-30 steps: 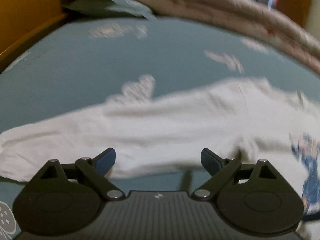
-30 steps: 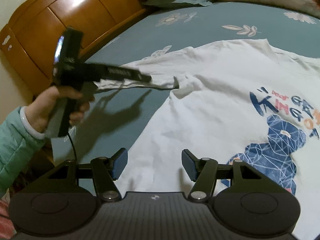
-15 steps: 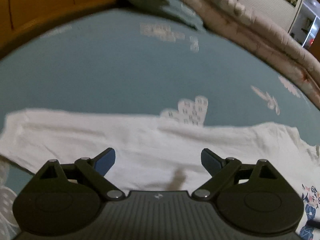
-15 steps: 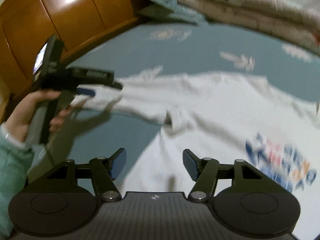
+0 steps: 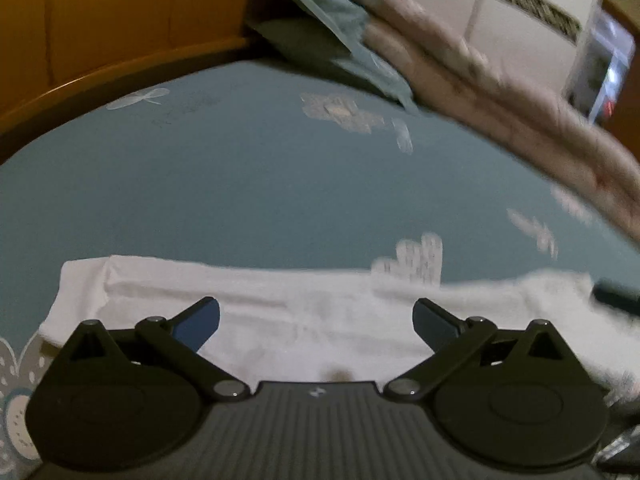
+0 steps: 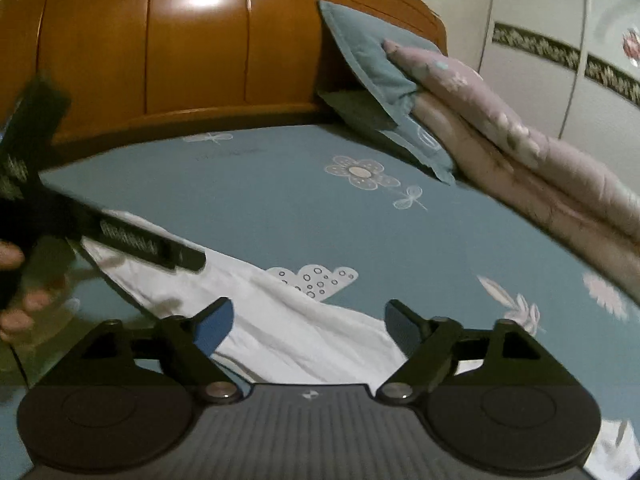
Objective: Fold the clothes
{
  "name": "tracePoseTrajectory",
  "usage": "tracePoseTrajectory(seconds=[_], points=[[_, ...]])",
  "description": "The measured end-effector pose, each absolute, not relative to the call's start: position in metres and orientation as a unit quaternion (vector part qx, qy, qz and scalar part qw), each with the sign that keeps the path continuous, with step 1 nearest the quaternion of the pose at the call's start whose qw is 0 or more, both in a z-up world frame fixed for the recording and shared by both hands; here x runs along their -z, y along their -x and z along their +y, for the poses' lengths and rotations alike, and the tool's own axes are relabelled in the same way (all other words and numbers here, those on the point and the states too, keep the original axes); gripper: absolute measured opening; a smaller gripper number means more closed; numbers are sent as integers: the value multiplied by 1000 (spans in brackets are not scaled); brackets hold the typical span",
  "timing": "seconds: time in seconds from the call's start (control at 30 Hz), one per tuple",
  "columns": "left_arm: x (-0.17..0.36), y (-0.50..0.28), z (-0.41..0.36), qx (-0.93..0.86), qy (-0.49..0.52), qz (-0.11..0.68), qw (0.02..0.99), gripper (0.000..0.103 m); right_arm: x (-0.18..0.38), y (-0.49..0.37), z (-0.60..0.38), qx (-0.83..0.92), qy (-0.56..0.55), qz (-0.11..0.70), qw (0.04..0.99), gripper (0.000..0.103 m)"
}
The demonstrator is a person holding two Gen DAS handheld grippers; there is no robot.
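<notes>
Left wrist view: left tool (image 5: 316, 316), as I see it from my remote station, stands wide, its jaws having just been opening, with nothing pinched between them. Both blue pads (image 5: 200, 322) hang over a white sleeve (image 5: 248, 300) of the shirt, which lies flat on the blue flowered bed sheet (image 5: 240, 184); whether the pads touch the cloth I cannot tell. The sleeve's cuff end lies at the left, and the white cloth runs right, blurred toward the frame edge. Beyond the sheet I see the wooden headboard (image 5: 120, 20), a blue pillow (image 5: 340, 32) and a folded pink quilt (image 5: 500, 100) along the far right.

Right wrist view: right tool (image 6: 308, 320) is likewise spread wide, its jaws having just been opening, and it grips nothing. Below and between its fingers lies the same white shirt (image 6: 288, 320), its sleeve reaching up and left across the sheet (image 6: 280, 200). The left tool (image 6: 188, 258) appears at the left edge, held by a person's hand (image 6: 20, 304), its tip over the sleeve's far end. Headboard (image 6: 192, 40), pillow (image 6: 372, 64) and quilt (image 6: 520, 152) stand behind.
</notes>
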State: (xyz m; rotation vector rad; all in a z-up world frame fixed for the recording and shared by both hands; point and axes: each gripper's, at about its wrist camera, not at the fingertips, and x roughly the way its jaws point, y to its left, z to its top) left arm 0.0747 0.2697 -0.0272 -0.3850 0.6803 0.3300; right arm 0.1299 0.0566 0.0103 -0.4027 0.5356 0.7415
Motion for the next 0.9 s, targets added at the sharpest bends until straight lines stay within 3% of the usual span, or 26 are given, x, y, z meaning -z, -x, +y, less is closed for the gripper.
tracePoseTrajectory(seconds=[0.13,0.23,0.33,0.4,0.43,0.63,0.9], points=[[27,-72,279,-156,184,313,919,102,10,-138,79,-340,241,287,863,91],[28,-72,284,-184,167,312,917,102,14,-145,88,-332,255,294,859,85],[31,-73,289,-187,168,312,916,102,15,-158,93,-319,249,296,865,61],[35,-74,291,-186,164,319,914,102,21,-169,97,-329,226,325,857,37],[37,-75,293,-188,159,324,913,102,26,-173,100,-331,219,338,853,35],[55,-84,303,-194,147,349,905,102,51,-162,112,-344,227,366,834,30],[61,-81,299,-154,145,363,908,102,28,-163,103,-373,199,390,818,29]])
